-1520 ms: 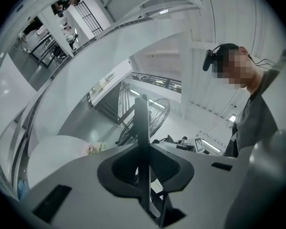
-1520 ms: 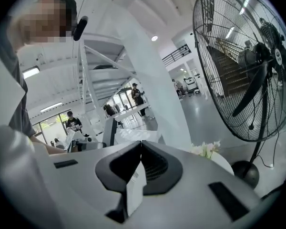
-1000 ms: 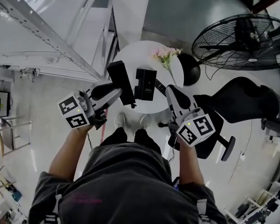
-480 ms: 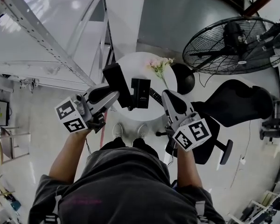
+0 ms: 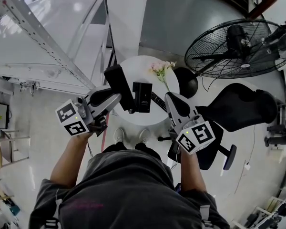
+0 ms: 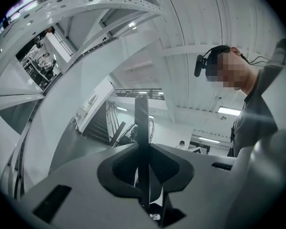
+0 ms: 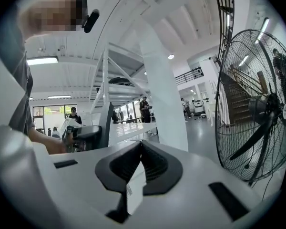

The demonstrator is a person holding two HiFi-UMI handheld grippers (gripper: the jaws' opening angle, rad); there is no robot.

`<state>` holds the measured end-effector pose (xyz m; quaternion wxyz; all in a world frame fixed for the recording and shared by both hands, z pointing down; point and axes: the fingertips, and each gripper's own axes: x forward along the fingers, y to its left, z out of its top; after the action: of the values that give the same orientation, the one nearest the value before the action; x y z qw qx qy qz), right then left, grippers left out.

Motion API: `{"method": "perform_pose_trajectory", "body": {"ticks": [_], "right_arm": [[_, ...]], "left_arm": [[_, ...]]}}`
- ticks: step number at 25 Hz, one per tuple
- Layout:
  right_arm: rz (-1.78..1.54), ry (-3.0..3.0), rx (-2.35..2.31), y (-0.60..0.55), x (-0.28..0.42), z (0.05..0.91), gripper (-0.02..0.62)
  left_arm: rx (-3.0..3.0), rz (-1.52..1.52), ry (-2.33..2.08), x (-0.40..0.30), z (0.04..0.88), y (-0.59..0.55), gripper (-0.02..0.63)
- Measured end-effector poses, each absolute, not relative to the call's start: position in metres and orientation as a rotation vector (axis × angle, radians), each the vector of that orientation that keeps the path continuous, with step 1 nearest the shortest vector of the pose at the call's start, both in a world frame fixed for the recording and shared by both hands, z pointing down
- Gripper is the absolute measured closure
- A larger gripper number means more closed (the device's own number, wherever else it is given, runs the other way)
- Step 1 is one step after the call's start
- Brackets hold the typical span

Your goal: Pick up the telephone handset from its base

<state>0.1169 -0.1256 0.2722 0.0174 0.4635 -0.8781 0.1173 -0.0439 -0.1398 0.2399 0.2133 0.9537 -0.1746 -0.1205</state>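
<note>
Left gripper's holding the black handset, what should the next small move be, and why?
Probably raise the handset a little higher. The left gripper has its fingers clamped on it, but in the head view its lower end appears right against the phone base on the table, so clearance is unclear. The right gripper is shut, empty.

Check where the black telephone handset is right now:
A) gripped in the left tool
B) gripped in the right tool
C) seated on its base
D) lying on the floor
A: the black slab-shaped telephone handset sits clamped in the left tool, off the black base on the round white table; the right tool holds nothing.
</note>
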Motion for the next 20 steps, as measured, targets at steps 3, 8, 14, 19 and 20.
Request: {"method": "perform_pose_trajectory", "body": {"ticks": [3,8,14,19,20], "right_arm": [[0.363,-2.734,1.430,-0.126,0.118,0.271,0.577],[0.367,-2.732,1.426,-0.126,0.117,0.271,0.577],[0.367,-2.730,1.418,-0.127,0.109,0.275,0.577],[0.379,-2.733,1.403,-0.129,0.116,0.277,0.577],[0.381,-2.733,1.401,-0.129,0.114,0.276,0.577]], "left_arm": [[2.644,-0.331,-0.484,-0.040,0.240,-0.140,0.529],[2.641,-0.324,-0.477,-0.038,0.241,-0.139,0.529],[2.640,-0.323,-0.464,-0.042,0.245,-0.139,0.529],[2.635,-0.309,-0.466,-0.032,0.246,-0.139,0.529],[2.633,-0.308,-0.468,-0.033,0.246,-0.138,0.529]]}}
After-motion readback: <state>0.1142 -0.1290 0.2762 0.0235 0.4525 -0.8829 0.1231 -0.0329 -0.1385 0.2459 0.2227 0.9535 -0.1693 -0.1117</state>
